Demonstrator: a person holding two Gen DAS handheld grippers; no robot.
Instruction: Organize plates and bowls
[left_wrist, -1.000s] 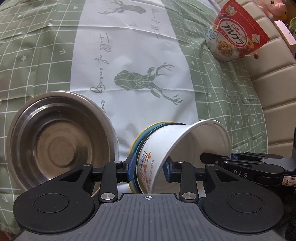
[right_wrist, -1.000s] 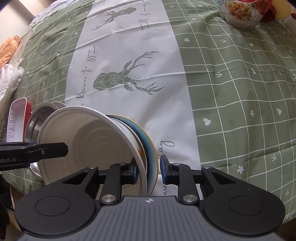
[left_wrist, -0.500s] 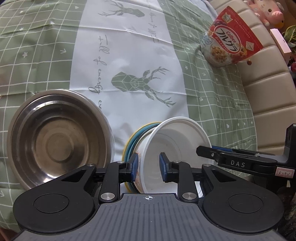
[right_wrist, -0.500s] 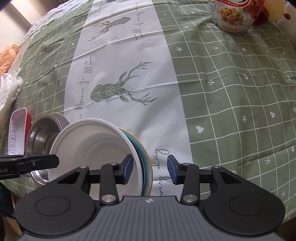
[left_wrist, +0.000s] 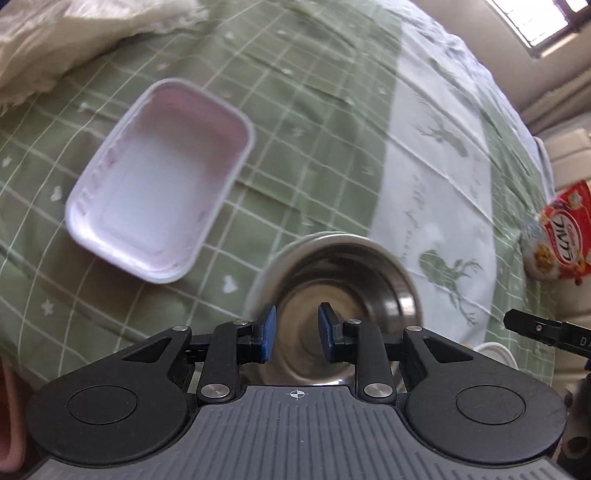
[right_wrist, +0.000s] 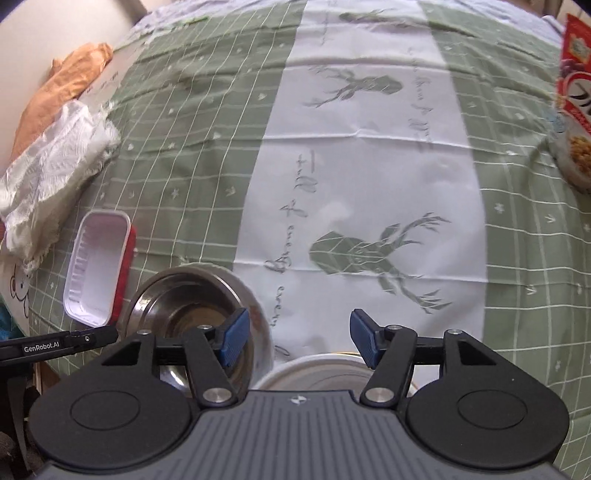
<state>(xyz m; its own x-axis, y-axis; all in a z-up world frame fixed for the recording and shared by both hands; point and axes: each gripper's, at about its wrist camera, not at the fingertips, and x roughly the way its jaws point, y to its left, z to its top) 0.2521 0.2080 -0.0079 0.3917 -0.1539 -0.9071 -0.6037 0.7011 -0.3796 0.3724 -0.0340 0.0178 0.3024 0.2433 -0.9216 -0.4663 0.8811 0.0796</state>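
A steel bowl (left_wrist: 343, 269) sits on the green checked tablecloth; it also shows in the right wrist view (right_wrist: 184, 306). My left gripper (left_wrist: 295, 338) hovers above its near side, open and empty. A white rectangular tray (left_wrist: 159, 206) lies left of the bowl; in the right wrist view this tray (right_wrist: 98, 269) rests on something red. My right gripper (right_wrist: 299, 338) is wide open and empty above the white paper bowl (right_wrist: 317, 373), whose rim shows below the jaws. The plates under that bowl are mostly hidden.
A red cereal bag (left_wrist: 554, 240) lies at the far right, also in the right wrist view (right_wrist: 574, 96). White and orange cloths (right_wrist: 48, 173) are piled at the left table edge. The table's white deer-print strip (right_wrist: 369, 184) runs down the middle.
Both grippers let go of the white paper bowl and opened. The left gripper swung left over the steel bowl; the right gripper pulled back and up, opening wider.
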